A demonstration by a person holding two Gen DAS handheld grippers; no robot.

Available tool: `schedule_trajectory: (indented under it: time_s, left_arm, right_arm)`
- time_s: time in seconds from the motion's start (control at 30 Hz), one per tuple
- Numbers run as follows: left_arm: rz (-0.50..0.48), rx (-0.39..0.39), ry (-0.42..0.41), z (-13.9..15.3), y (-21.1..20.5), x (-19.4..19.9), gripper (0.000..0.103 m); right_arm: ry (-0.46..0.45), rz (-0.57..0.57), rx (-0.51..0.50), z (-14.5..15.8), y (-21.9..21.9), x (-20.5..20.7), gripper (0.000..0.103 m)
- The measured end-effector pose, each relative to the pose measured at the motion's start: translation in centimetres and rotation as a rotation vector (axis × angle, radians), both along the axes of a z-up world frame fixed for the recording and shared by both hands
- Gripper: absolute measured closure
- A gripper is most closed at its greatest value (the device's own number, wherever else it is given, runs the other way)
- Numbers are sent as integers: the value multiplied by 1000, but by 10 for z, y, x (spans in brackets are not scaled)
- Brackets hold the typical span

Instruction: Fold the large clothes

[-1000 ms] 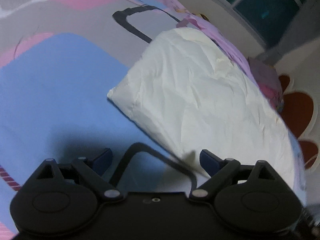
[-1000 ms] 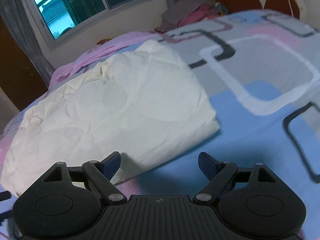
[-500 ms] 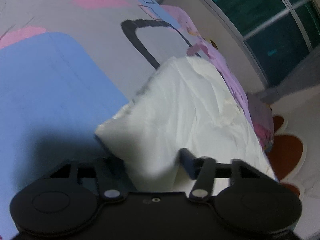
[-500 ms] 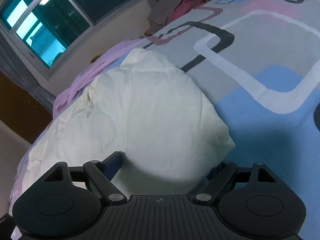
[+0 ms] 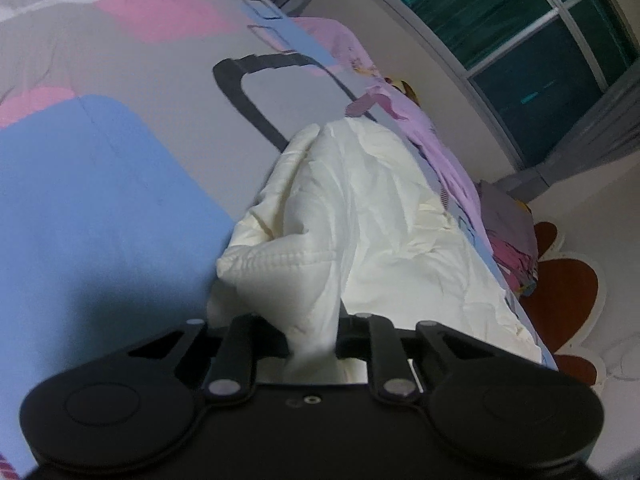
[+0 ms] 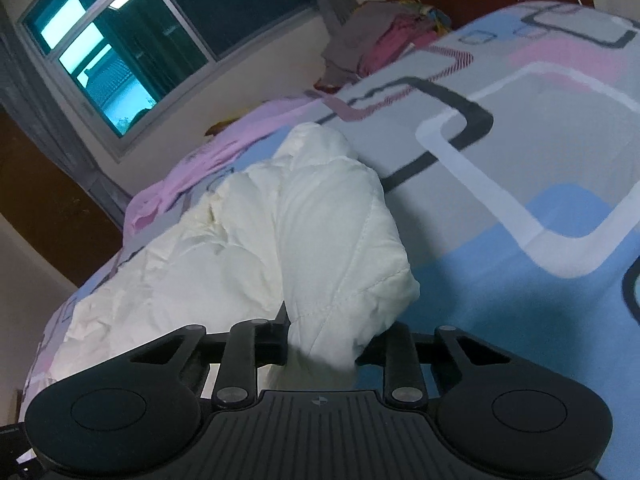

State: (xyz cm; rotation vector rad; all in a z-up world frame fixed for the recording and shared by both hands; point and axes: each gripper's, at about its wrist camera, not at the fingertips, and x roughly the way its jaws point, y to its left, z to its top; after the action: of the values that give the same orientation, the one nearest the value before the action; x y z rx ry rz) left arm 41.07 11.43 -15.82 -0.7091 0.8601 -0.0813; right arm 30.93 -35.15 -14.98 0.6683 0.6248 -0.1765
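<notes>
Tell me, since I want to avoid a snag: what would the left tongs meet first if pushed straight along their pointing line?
The left tongs are closing on a bunched corner of the cream quilted garment. Straight on lies more of that garment, then probably the patterned bedspread; depth is unclear.

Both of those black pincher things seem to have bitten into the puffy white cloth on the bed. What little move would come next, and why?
Probably lift both corners a bit higher, then carry them across to fold. The left tool and right tool are each closing on a bunched corner of the cream quilted garment, which already rises off the blue, grey and pink patterned bedsheet; the rest lies flat.
</notes>
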Motion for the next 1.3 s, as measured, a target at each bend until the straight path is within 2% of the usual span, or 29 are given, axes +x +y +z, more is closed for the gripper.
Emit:
schedule_trajectory:
  time_s: [0.13, 0.43, 0.77, 0.9, 1.07, 1.17, 1.23, 1.3]
  left_arm:
    - [-18, -7, -8, 6, 6, -19, 86]
    - [-60, -7, -1, 11, 25, -96, 86]
    - [-118, 27, 12, 6, 46, -167, 86]
    - [-132, 53, 5, 6, 47, -181, 86]
    - [-167, 139, -13, 8, 39, -185, 84]
    - [-182, 199, -3, 8, 34, -184, 78]
    - [-187, 235, 2, 9, 32, -181, 71]
    - [-196, 264, 4, 9, 31, -185, 66]
  right_arm:
    - [0, 1, -13, 6, 8, -26, 78]
    - [30, 2, -9, 9, 19, -107, 78]
    - [58, -12, 22, 6, 34, -189, 78]
    - [68, -19, 35, 2, 34, -206, 78]
    - [73, -23, 32, -2, 33, -214, 77]
    - [88, -24, 0, -3, 35, -215, 66]
    - [92, -22, -22, -2, 35, -216, 63]
    - [98, -34, -43, -1, 36, -218, 52]
